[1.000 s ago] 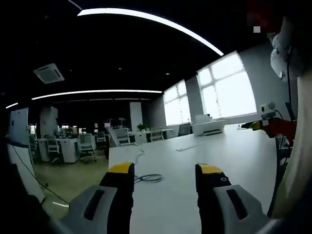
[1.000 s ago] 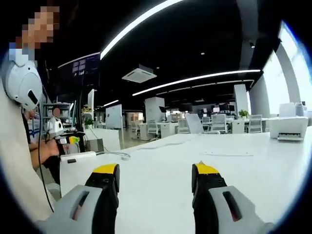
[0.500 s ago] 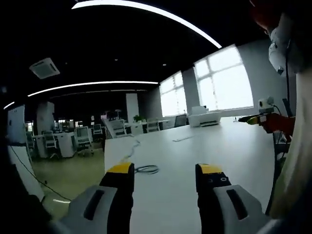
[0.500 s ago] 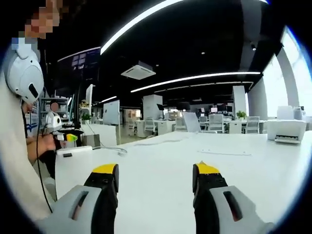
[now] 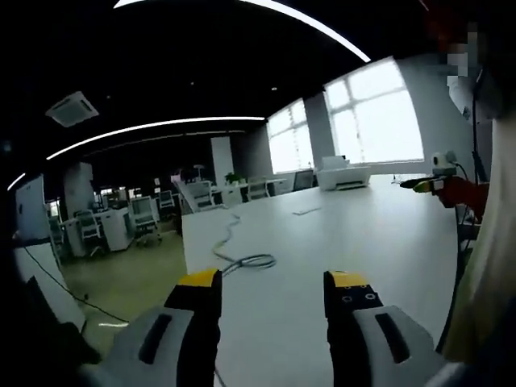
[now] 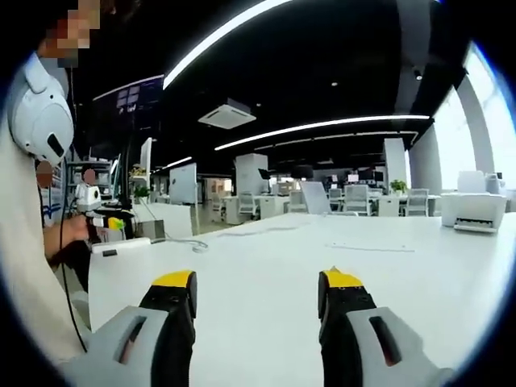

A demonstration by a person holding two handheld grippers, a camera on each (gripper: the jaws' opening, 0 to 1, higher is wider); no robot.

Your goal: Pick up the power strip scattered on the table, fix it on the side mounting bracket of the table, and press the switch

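My left gripper (image 5: 272, 284) is open over the near part of a long white table (image 5: 379, 242), nothing between its yellow-tipped jaws. A grey cable (image 5: 248, 262) lies coiled just beyond it near the table's left edge and trails away along the top. Farther off lies a thin pale strip (image 5: 306, 211), too small to identify. My right gripper (image 6: 258, 284) is also open and empty above the white table (image 6: 266, 258). The same thin strip (image 6: 371, 248) lies far ahead of it. A white box-like item (image 6: 121, 245) sits at the table's left end with a cable (image 6: 192, 242) beside it.
A person in pale clothing with a white headset (image 6: 32, 121) stands close at the left of the right gripper view, hands on a yellow-tipped device (image 5: 435, 185). A white printer (image 5: 343, 173) sits at the far end by bright windows. Desks and chairs (image 5: 121, 230) fill the room beyond.
The left gripper view has shifted, so the coiled cable now sits nearer and more toward the centre. The right gripper view has barely moved. Both grippers stay open and empty.
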